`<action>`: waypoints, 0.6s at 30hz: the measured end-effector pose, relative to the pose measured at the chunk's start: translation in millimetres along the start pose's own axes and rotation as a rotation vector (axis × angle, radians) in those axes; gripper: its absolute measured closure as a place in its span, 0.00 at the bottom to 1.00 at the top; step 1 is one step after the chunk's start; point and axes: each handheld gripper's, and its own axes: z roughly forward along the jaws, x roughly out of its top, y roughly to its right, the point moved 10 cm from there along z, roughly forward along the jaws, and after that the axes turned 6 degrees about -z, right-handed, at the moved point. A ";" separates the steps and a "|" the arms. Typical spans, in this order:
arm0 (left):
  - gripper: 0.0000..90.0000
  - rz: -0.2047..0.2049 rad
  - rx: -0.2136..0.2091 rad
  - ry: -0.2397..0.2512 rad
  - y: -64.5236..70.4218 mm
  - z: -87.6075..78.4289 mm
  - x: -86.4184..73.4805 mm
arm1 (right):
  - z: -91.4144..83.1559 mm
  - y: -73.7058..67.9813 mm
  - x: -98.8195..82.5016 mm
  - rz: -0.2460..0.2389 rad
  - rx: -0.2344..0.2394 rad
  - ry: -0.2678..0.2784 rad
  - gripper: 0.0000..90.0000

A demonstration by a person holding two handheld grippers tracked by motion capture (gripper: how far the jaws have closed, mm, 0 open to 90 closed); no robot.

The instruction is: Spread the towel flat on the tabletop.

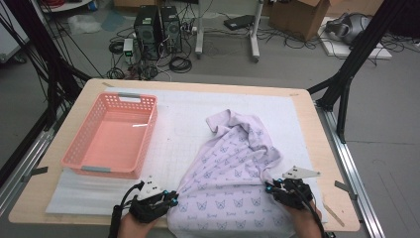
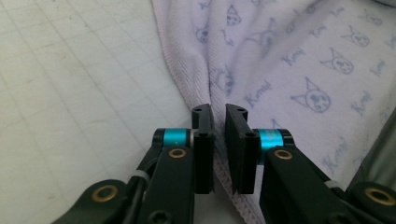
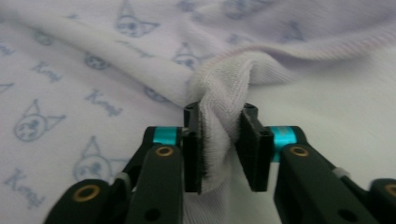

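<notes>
Evidently soft, limp lilac cat-print knit cloth (image 1: 228, 168), near surface edge: left gripper (image 2: 218, 114) pinches hem, right gripper (image 3: 219, 116) clamps bunched fold; likely sags, best held at edges.

Lilac cat-print towel (image 1: 233, 173) — rumpled, table's near-right.

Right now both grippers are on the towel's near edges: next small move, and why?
Probably lift both edges together and carry them forward to fold. The left gripper pinches the towel hem and the right gripper holds a bunched fold between its pads, so both grips look set. The far part lies rumpled; the pink basket sits apart.
</notes>
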 end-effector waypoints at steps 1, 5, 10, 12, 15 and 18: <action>0.85 -0.005 -0.005 0.011 0.2 0.8 3.1 | -4.1 5.3 -3.2 0.004 -0.022 -0.008 0.81; 0.77 -0.021 -0.011 0.033 0.7 8.2 13.9 | -20.9 28.5 -19.8 0.041 -0.120 -0.031 0.73; 0.67 -0.049 -0.002 0.057 -2.5 25.0 30.6 | -41.9 53.8 -37.6 0.112 -0.209 -0.028 0.71; 0.64 -0.051 0.006 0.053 -5.3 32.5 37.5 | -47.4 56.8 -37.6 0.127 -0.216 -0.005 0.69; 0.62 -0.054 0.016 0.043 -9.6 43.1 47.1 | -51.1 48.2 -23.2 0.101 -0.166 0.080 0.68; 0.62 -0.059 0.041 0.047 -16.8 54.4 58.1 | -45.4 32.5 -7.0 0.035 -0.114 0.111 0.67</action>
